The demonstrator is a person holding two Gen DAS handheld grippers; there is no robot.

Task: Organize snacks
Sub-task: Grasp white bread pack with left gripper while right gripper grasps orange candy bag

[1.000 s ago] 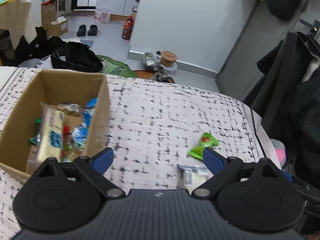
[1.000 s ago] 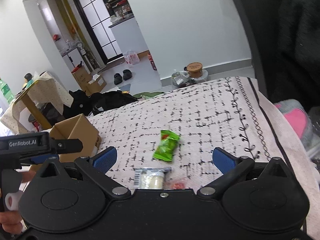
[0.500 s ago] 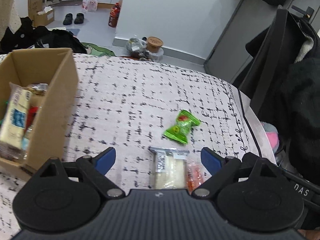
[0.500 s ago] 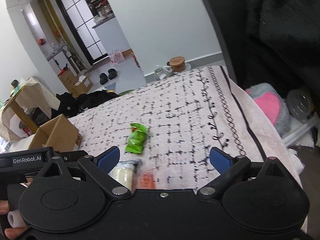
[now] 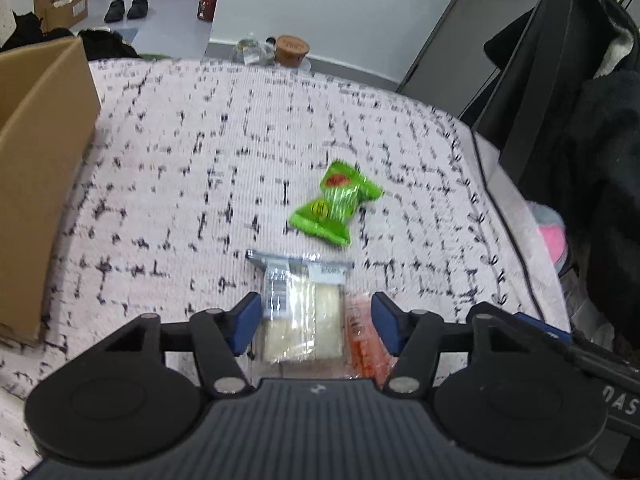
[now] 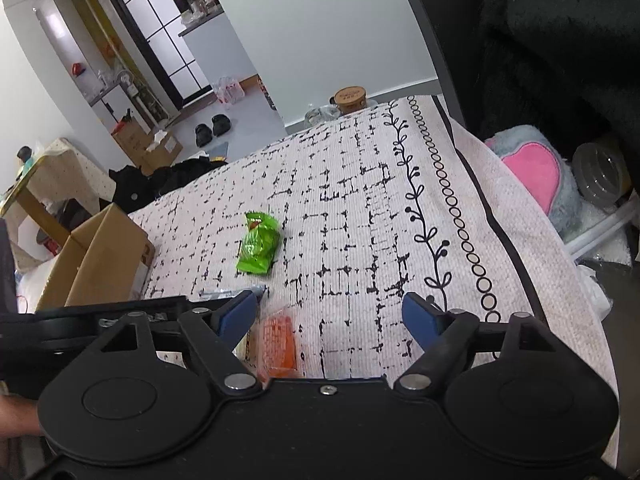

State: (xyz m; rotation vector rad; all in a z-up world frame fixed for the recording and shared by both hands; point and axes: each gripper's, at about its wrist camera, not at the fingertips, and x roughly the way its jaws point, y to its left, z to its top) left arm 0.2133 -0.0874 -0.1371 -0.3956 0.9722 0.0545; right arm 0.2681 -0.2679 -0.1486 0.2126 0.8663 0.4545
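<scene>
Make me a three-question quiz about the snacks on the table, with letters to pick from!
1. Where is the cardboard box in the left wrist view?
A. left of the snacks
B. right of the snacks
C. on top of them

2. What colour is the snack lying farthest from the left gripper?
A. blue
B. green
C. purple

3. What lies between the left gripper's jaws?
A. nothing
B. a shoe
C. a clear pale packet

Answers: A, box at left edge; B, bright green wrapper; C, packet sits between the closing jaws.

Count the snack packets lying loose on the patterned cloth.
3. A green packet lies farthest out; a clear pale packet sits between the left claw's closing fingers; an orange packet beside it. The cardboard box may hide more.
</scene>
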